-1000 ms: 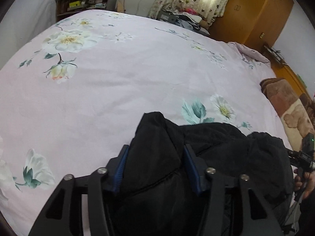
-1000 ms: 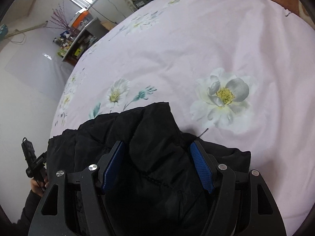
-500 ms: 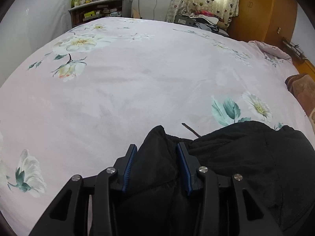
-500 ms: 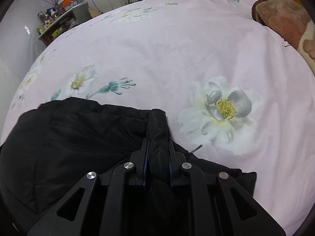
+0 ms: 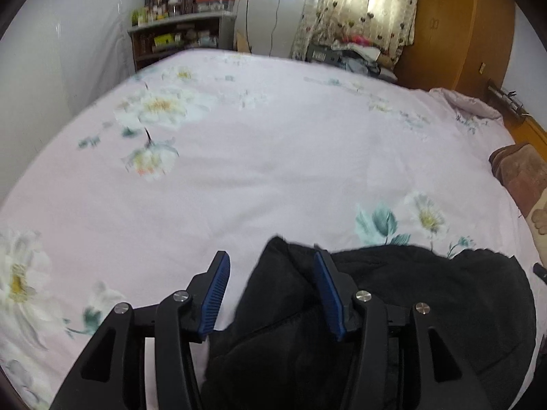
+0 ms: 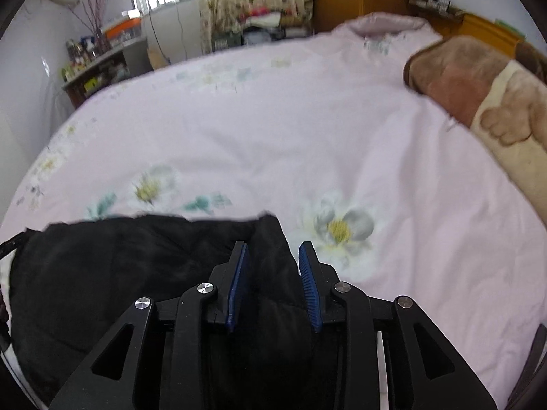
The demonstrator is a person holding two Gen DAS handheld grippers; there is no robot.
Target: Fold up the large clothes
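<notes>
A black padded jacket (image 5: 393, 307) lies bunched at the near edge of a pink floral bed sheet (image 5: 273, 157). My left gripper (image 5: 271, 263) is open, its blue pads wide apart; a jacket corner rests against the right pad, the left pad is over bare sheet. In the right wrist view the jacket (image 6: 119, 273) spreads to the left. My right gripper (image 6: 271, 249) is partly open, with a fold of the jacket lying loose between its pads (image 6: 309, 287).
A brown and cream plush blanket (image 6: 478, 95) lies at the right edge of the bed. A shelf with bottles (image 5: 177, 34), a curtained window (image 5: 359, 3) and a wooden wardrobe (image 5: 454, 24) stand beyond the far side of the bed.
Both grippers closed on the jacket edge half a second ago and have now opened. The left pads spread wide and the jacket corner slumped to the right. Both views lifted and blurred.
</notes>
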